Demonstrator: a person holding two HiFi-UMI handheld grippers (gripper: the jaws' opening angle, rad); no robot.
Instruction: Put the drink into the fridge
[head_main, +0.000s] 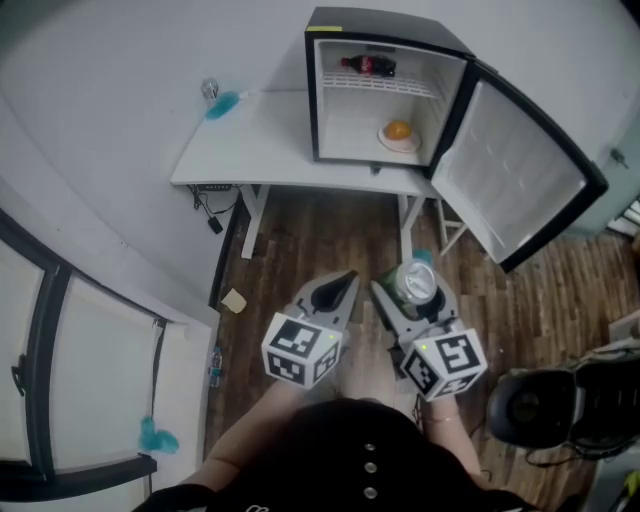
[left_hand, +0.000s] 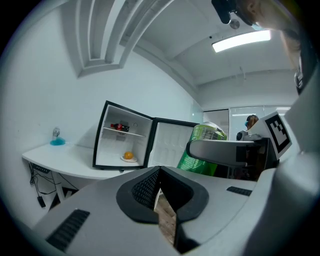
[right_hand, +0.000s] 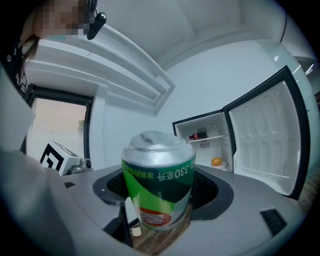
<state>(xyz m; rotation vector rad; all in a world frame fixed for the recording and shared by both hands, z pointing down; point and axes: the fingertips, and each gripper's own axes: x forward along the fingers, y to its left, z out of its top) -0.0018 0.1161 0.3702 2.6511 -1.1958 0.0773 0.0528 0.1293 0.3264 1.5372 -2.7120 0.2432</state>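
**Can (head_main: 417, 281) upright in right gripper (head_main: 409, 300); fridge (head_main: 385, 28) open straight ahead.**
Left gripper (head_main: 345, 283): jaws together, empty, just left of the can. Right gripper: jaws wide, clamped on the can's sides, the can's long axis vertical. The fridge stands on the table (head_main: 250, 140), well apart from the can and directly beyond it. Its door (head_main: 510, 175) is swung out to the right. The right hand carries the load, so the approach to the opening is judged to be its own.

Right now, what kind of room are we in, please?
Probably an office or lab room, not a home kitchen: a mini fridge stands open on a white desk with cables hanging below it, and what looks like a black office chair stands nearby.
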